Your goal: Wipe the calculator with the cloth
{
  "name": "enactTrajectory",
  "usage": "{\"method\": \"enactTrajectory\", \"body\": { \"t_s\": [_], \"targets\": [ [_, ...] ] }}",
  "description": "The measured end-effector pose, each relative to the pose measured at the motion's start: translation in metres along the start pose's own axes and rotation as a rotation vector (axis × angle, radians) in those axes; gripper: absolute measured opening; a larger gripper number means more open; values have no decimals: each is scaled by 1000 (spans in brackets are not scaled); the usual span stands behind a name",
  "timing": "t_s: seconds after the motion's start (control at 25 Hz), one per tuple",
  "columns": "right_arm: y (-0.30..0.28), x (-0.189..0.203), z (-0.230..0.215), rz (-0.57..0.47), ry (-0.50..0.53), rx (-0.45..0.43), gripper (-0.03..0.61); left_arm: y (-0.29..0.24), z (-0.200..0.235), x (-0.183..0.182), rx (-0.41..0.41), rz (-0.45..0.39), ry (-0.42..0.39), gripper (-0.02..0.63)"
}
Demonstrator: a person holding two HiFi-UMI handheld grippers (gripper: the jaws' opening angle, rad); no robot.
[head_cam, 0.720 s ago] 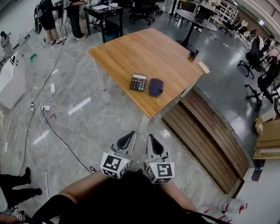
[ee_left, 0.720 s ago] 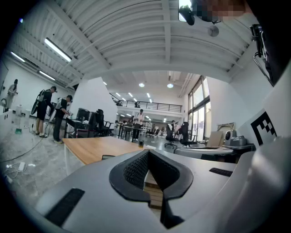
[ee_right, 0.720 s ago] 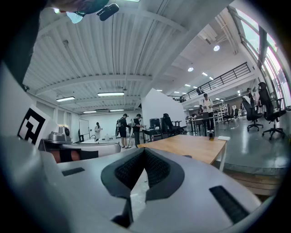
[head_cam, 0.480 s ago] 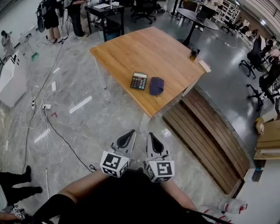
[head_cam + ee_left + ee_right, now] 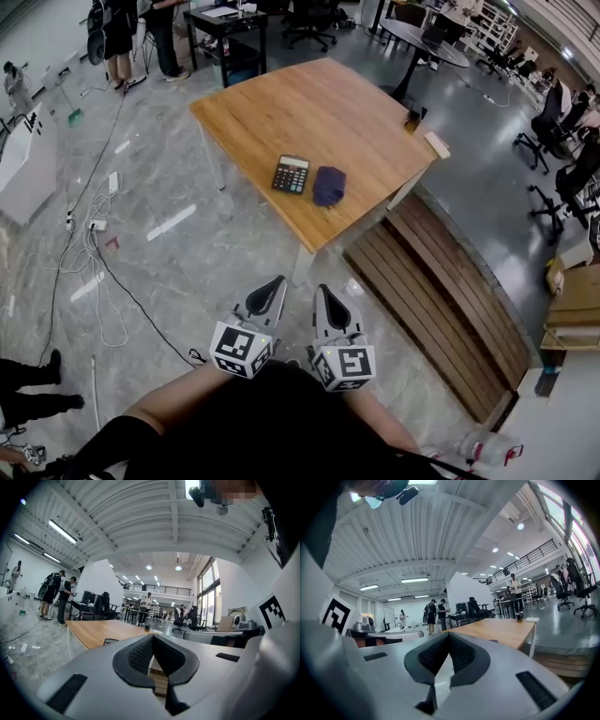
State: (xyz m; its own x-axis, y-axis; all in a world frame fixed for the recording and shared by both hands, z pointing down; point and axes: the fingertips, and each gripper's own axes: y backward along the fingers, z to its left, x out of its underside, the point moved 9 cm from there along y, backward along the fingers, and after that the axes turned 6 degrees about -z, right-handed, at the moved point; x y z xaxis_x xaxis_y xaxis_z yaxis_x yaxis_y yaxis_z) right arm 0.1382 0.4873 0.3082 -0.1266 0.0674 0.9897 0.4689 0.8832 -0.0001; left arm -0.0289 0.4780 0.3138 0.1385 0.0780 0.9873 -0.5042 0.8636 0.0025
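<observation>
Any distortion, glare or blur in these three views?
Head view: sharp, evenly lit, edges bent; black calculator and dark blue cloth on the wooden table small but clear. Both gripper views: strong fisheye, black corners, glaring ceiling lights.

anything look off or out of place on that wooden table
Nothing stands out. The calculator lies flat by the near edge of the table, with the crumpled cloth just beside it. Nothing looks spilled, tipped or damaged.

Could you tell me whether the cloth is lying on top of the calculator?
No, the cloth lies on the table beside the calculator, not on it.
</observation>
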Motion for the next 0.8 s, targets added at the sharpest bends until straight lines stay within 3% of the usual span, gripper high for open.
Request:
{"method": "enactTrajectory", "body": {
  "t_s": [0.4,0.8],
  "targets": [
    [-30,27,-41,67,-82,-36,15,-34,14,24,-78,26,37,6],
    [-205,58,-104,143,-64,2,15,-179,143,45,-99,56,67,6]
  ]
}}
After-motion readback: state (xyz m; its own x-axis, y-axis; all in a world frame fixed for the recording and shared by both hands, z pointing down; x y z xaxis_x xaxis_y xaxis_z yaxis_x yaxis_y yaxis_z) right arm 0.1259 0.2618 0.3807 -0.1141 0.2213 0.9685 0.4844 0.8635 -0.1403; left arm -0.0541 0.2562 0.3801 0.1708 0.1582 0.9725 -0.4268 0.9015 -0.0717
